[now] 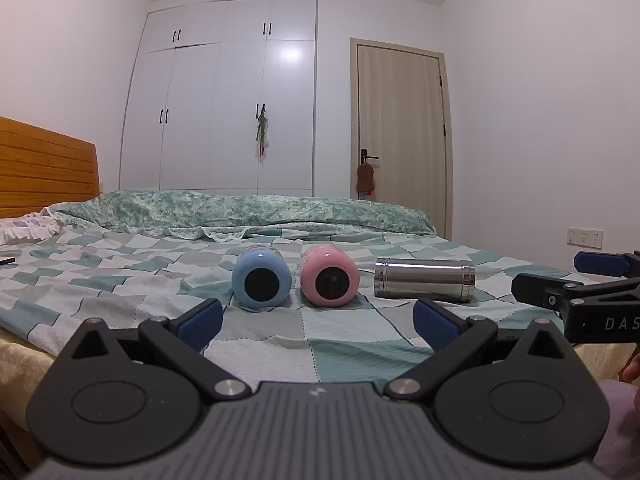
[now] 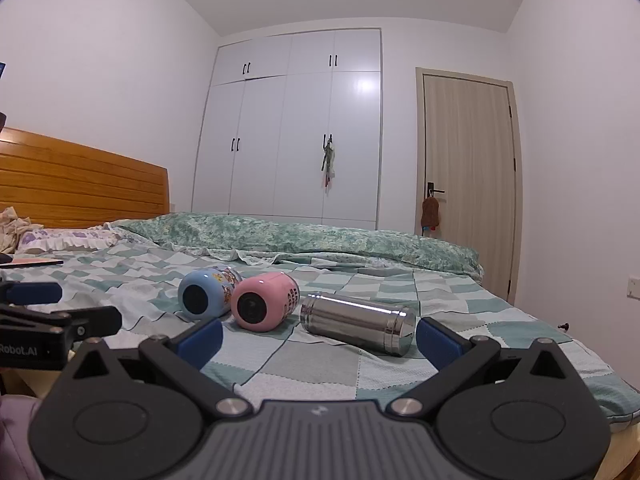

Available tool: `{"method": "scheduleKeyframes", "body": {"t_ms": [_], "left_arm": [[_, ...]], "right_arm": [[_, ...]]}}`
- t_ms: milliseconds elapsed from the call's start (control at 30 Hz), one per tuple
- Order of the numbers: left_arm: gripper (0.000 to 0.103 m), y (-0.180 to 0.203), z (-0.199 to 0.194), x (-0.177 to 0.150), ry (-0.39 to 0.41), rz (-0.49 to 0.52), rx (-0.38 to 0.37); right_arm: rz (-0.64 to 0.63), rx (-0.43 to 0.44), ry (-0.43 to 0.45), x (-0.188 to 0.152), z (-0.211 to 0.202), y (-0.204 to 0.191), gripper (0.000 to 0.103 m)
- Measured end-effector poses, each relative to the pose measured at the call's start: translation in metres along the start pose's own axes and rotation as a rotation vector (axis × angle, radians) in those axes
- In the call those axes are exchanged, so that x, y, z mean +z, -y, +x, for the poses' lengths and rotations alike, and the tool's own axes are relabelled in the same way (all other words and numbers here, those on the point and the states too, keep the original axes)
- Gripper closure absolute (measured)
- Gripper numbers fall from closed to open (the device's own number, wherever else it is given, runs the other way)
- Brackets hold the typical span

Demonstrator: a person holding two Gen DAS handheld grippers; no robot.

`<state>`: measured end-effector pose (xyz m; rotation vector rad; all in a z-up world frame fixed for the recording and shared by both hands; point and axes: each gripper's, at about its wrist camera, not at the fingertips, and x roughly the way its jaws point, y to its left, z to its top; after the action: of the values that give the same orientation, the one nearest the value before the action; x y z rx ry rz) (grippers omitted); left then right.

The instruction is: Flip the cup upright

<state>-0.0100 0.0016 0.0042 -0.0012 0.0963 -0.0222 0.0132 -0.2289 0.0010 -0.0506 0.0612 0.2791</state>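
Three cups lying on their sides on the checked bedspread (image 1: 120, 272): blue cup (image 1: 261, 278), pink cup (image 1: 329, 278), steel cup (image 1: 425, 280). Left gripper (image 1: 318, 322) hovering wide open, holding nothing, blue and pink cups at 12 o'clock. Right gripper (image 2: 320, 338) also gaping empty, steel cup (image 2: 356, 324) lying just ahead at 12–1 o'clock, apart from both fingers.
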Motion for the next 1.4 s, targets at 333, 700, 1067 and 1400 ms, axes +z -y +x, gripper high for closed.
{"method": "scheduleKeyframes", "body": {"t_ms": [333,700,1067,1400], "left_arm": [[0.000,-0.0002,-0.0002,0.0000,0.001,-0.001,0.001],[0.000,0.0005,-0.0003,-0.0005,0.003,-0.002,0.001],[0.000,0.0007,0.0016,-0.0012,0.006,-0.003,0.000],[0.000,0.0007,0.0014,-0.0012,0.007,-0.003,0.000]], "right_arm": [[-0.002,0.000,0.000,0.0003,-0.0007,-0.0002,0.000],[-0.006,0.000,0.000,0.0008,-0.0015,-0.0009,0.000],[-0.007,0.000,0.002,-0.0019,-0.0020,-0.0021,0.000],[-0.008,-0.001,0.004,-0.0010,-0.0020,-0.0022,0.000]]}}
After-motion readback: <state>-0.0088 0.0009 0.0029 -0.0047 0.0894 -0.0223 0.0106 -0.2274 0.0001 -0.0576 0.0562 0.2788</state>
